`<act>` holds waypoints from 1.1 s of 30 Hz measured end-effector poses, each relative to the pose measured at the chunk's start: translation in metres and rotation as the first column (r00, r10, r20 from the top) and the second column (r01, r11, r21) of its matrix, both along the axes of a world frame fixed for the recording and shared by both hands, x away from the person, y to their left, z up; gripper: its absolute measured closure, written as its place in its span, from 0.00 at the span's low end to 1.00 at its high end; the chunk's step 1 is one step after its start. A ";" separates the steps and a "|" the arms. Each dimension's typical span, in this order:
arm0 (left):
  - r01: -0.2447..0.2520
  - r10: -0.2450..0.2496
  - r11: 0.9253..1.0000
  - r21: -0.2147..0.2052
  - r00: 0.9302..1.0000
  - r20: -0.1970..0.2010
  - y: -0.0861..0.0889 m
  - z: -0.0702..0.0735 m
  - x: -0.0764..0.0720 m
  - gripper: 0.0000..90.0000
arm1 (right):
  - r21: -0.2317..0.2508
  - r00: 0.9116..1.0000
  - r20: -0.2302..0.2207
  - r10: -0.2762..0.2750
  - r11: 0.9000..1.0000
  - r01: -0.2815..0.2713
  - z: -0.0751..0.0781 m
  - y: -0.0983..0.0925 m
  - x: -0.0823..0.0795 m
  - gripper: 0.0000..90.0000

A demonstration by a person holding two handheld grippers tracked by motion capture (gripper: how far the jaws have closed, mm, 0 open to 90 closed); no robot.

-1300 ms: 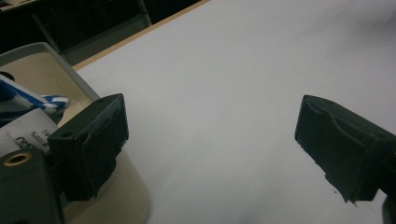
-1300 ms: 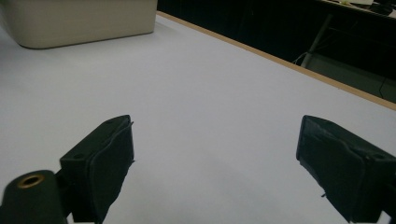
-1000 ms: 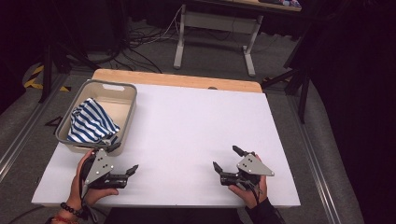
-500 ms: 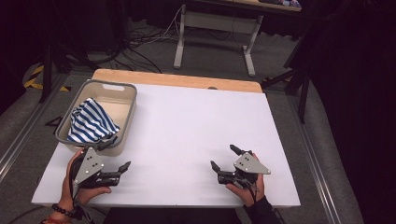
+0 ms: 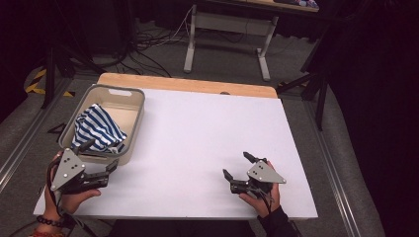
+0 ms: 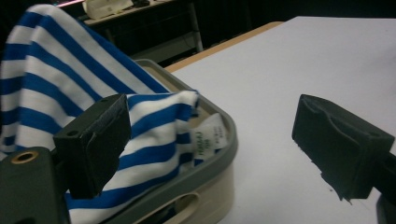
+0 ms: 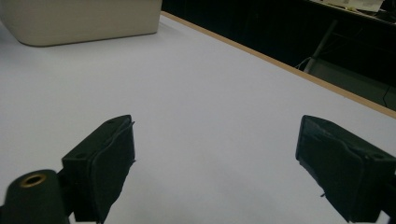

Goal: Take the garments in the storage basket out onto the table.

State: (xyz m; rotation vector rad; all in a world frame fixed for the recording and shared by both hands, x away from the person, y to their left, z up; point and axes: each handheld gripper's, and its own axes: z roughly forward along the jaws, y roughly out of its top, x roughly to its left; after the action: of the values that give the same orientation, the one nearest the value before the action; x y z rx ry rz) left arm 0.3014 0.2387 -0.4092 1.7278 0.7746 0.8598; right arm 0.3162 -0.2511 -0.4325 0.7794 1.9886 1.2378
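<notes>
Lying bunched in the tub (image 5: 133, 106) at the table's left edge is one blue-and-white striped cloth (image 5: 96, 132), heaped above the rim. In the left gripper view a white label (image 6: 208, 136) sewn to the cloth hangs against the tub's inner wall near the grey rim; it carries small printing, too blurred to read. There is one tub, cream-walled, with a handle slot in its far end, and one cloth in it.

The left gripper (image 5: 101, 155) sits just at the tub's near corner, its jaws spread wide and holding nothing; one jaw stands in front of the cloth, the other over bare table. The right gripper (image 5: 238, 165) is well apart from the tub, over the white table (image 5: 207, 128) near its front edge, jaws likewise wide apart and empty. A strip of wood shows along the table's far edge.
</notes>
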 end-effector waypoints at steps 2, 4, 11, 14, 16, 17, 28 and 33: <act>-0.015 0.015 1.000 -0.013 1.000 0.003 0.005 0.005 0.003 0.13 | 0.001 1.000 -0.002 0.001 1.000 -0.001 0.000 0.000 0.000 0.13; -0.028 0.029 0.999 -0.019 1.000 0.006 0.009 0.010 0.006 0.13 | -0.005 1.000 -0.002 0.000 1.000 0.000 -0.001 0.001 0.000 0.13; -0.094 0.094 0.995 -0.040 0.996 -0.009 0.020 0.028 0.029 0.12 | -0.022 1.000 -0.009 -0.001 1.000 0.001 -0.003 0.003 0.002 0.13; -0.114 0.113 0.992 -0.048 0.993 -0.026 0.020 0.034 0.041 0.11 | -0.027 1.000 -0.014 -0.004 1.000 0.003 -0.004 0.003 0.002 0.13; -0.124 0.124 0.992 -0.020 0.992 -0.021 0.018 0.038 0.048 0.11 | -0.031 1.000 -0.013 -0.007 1.000 0.007 -0.004 0.003 0.002 0.14; -0.127 0.127 0.992 0.001 0.991 -0.028 0.017 0.042 0.053 0.11 | -0.033 1.000 -0.012 -0.007 0.999 0.007 -0.005 0.003 0.002 0.14; -0.158 0.168 0.983 0.090 0.979 -0.114 0.021 0.061 0.099 0.19 | -0.064 1.000 -0.020 -0.003 0.998 0.002 -0.008 0.006 0.005 0.14; -0.176 0.191 0.979 0.103 0.968 -0.162 0.023 0.063 0.111 0.24 | -0.059 1.000 -0.023 0.002 0.998 -0.004 -0.008 0.005 0.005 0.14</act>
State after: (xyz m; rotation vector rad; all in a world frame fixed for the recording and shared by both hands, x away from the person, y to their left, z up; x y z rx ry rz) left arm 0.4122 0.2615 -0.3458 1.8463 1.0387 0.8891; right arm 0.3212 -0.2466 -0.4405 0.7655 2.0360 1.1713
